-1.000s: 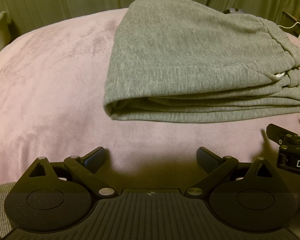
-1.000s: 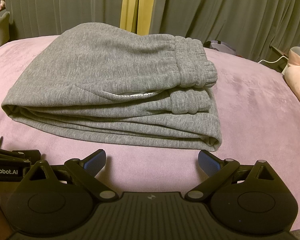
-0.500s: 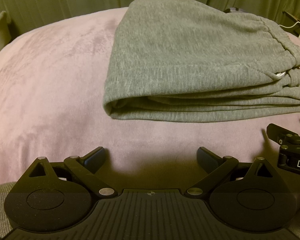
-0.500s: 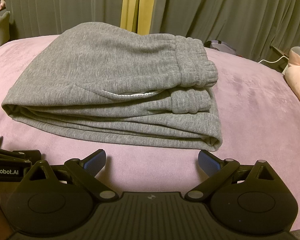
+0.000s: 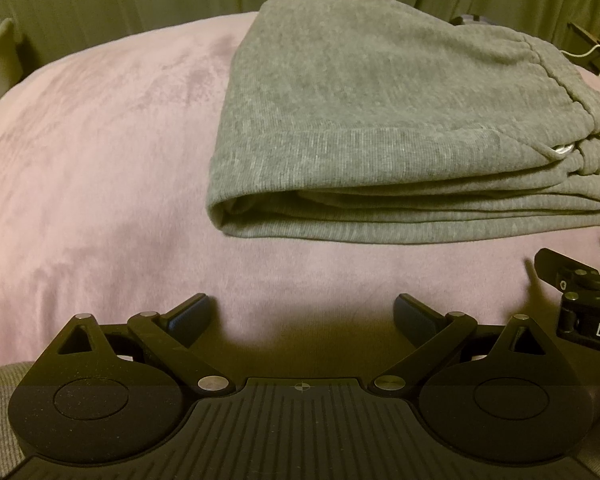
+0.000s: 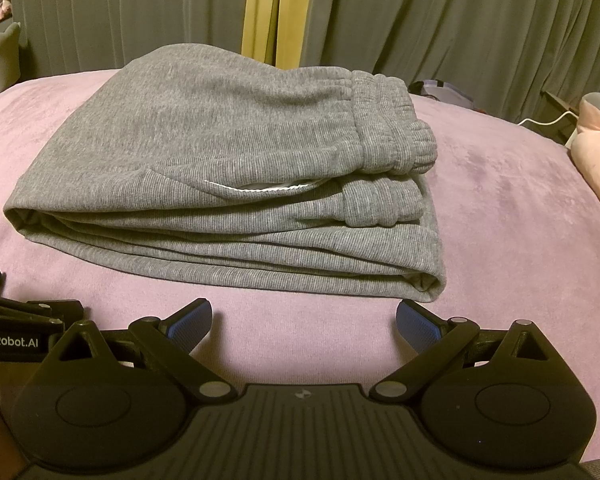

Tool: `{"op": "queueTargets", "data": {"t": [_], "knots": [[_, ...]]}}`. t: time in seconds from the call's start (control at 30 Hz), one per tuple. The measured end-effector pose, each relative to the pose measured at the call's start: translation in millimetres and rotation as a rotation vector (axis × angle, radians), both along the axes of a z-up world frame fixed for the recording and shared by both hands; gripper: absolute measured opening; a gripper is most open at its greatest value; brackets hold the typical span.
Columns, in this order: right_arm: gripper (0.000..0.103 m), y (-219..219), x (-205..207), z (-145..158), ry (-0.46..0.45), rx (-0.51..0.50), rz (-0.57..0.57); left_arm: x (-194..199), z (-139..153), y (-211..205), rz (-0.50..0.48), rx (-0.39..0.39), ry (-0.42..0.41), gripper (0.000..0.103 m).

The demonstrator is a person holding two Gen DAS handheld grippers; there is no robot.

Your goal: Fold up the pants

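The grey pants (image 5: 400,128) lay folded into a compact stack of several layers on the pink bedcover (image 5: 100,160), a judgement being that the folding was essentially complete. The elastic waistband (image 6: 396,124) sat on top at the stack's right end, above a ribbed cuff (image 6: 380,208), probably because the legs had been doubled back under the seat. The rounded fold (image 6: 24,216) closed the stack's left end, which kept the layers aligned. The left gripper (image 5: 302,318) rested on the near side of the pants, apart from the fabric, its jaws spread wide and holding nothing. The right gripper (image 6: 304,320) likewise stood just short of the stack's near edge, toward its right corner, fingers parted and empty. Both tools were clear of the cloth, presumably so the stack would not be disturbed. Curtains (image 6: 460,20) hung beyond the pants.
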State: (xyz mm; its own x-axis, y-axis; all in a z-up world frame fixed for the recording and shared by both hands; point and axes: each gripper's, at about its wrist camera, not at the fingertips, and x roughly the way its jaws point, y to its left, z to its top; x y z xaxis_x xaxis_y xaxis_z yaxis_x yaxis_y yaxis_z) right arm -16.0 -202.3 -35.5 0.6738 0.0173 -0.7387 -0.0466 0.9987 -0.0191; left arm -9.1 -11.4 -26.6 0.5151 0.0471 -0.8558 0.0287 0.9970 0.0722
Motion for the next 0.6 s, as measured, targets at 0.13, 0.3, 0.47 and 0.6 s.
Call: {"op": "queueTargets", "data": {"t": [0.13, 0.3, 0.47, 0.6], "knots": [[0.099, 0.2, -0.6, 0.2, 0.002, 0.000, 0.000, 0.8, -0.3, 0.1, 0.000, 0.001, 0.001, 0.101], [0.099, 0.8, -1.4, 0.2, 0.002, -0.001, 0.001, 2.0, 0.1, 0.0, 0.000, -0.001, 0.003, 0.101], [0.099, 1.2, -2.5, 0.3, 0.002, 0.000, 0.001, 1.2, 0.6, 1.9, 0.001, -0.003, 0.005, 0.101], [0.099, 0.9, -2.1, 0.3, 0.002, -0.001, 0.002, 1.6, 0.4, 1.5, 0.001, -0.003, 0.005, 0.101]]}}
